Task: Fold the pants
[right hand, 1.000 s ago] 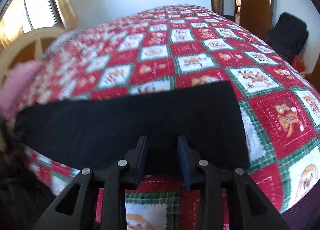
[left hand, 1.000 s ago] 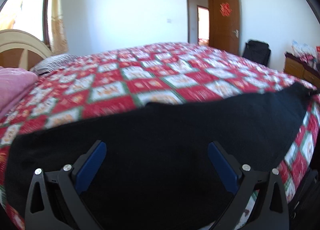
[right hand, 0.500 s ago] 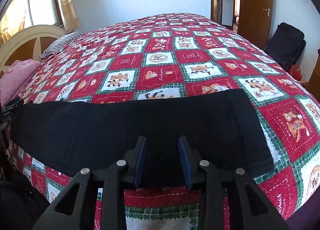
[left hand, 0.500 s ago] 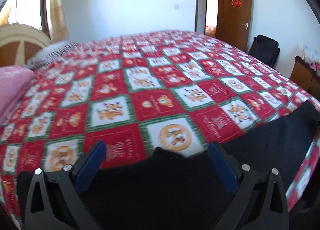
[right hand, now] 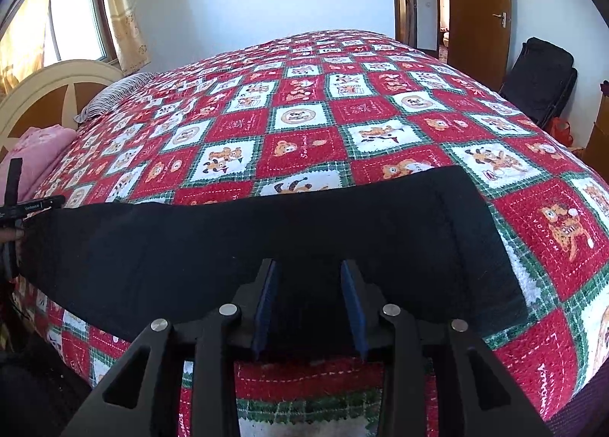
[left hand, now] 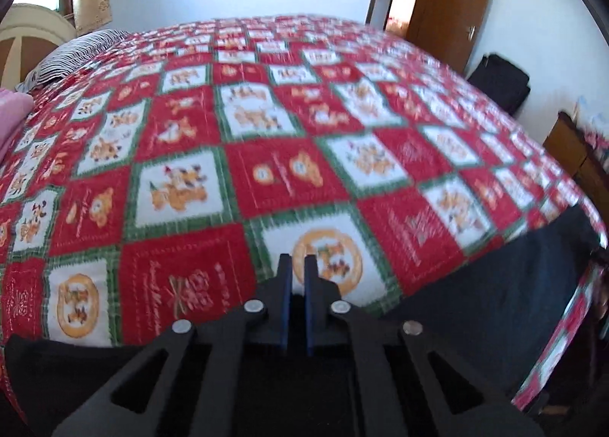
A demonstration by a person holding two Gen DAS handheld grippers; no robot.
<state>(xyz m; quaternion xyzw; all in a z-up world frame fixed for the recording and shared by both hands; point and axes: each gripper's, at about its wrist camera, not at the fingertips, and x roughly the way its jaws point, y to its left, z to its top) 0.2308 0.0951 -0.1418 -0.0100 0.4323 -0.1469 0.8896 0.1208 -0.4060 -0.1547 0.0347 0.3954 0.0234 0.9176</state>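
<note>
While both wrist views looked far across the bed, my left gripper [left hand: 298,266] had its two blue-padded fingers [left hand: 284,300] drawn nearly together, only a thin slit between them. Their tips stood over the quilt [left hand: 266,155] at the far edge of the pants [left hand: 495,296], w/ dark cloth bunched at the finger roots; whether fabric was truly pinched in that slit, I couldn't tell, as the view was blurred.

My right gripper [right hand: 310,273] was partway apart, a clear gap between its blue pads [right hand: 352,304]. Black fabric of the pants [right hand: 266,235] lay in that gap at the near edge, but the pads weren't pressed on it as far as I could see.

The pants lay flat as one long black band along the near edge of the bed, long axis running left–right. In the right wrist view the squared end w/ a stitched seam sat at the right, near the bed corner, and the other end ran off left, where the left gripper [right hand: 23,208] showed at the frame edge, touching that end. Near edge of the band drooped slightly over the bed side.

Far left were a pink blanket [right hand: 42,148], a striped pillow [right hand: 114,94] and a headboard [right hand: 57,91]; far right, a wooden door [right hand: 477,7] and a black bag [right hand: 540,79].
</note>
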